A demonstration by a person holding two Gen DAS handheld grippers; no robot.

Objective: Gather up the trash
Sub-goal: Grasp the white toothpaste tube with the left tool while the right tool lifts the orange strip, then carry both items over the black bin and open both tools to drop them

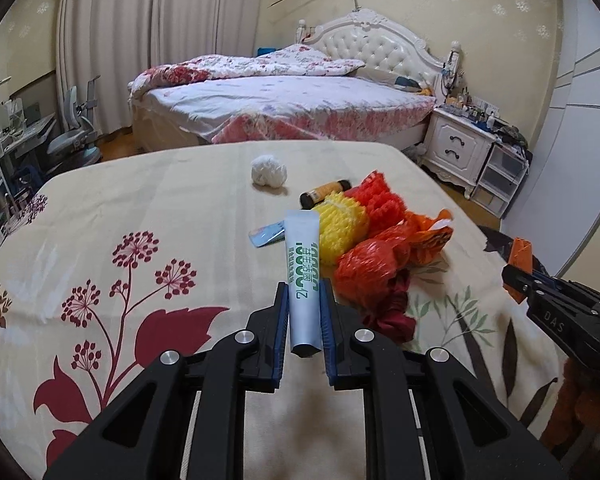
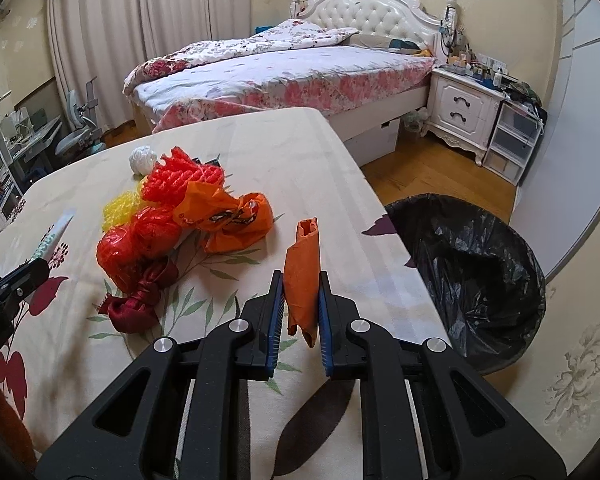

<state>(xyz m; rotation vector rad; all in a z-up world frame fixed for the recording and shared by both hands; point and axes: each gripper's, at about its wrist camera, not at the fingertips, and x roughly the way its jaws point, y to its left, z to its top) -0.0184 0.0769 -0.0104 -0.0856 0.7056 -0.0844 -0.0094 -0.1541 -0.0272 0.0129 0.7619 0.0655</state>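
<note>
My left gripper (image 1: 305,292) is shut on a white tube with green print (image 1: 303,280), held above the floral tablecloth (image 1: 140,208). My right gripper (image 2: 300,280) is shut on a rolled orange wrapper (image 2: 302,276), above the table near its right edge. On the table lies a pile of trash: red plastic bags (image 2: 140,240), an orange bag (image 2: 228,212), red netting (image 2: 180,178), yellow netting (image 1: 342,224), a dark red ribbon (image 2: 140,300), a white paper ball (image 1: 269,171), a small orange bottle (image 1: 326,192) and a blue packet (image 1: 266,234). A bin with a black liner (image 2: 472,272) stands on the floor right of the table.
A bed (image 1: 284,100) with floral bedding stands behind the table. A white nightstand (image 2: 462,110) and plastic drawers (image 2: 514,140) are at the far right. A desk and chair (image 1: 76,136) stand at the far left by the curtains.
</note>
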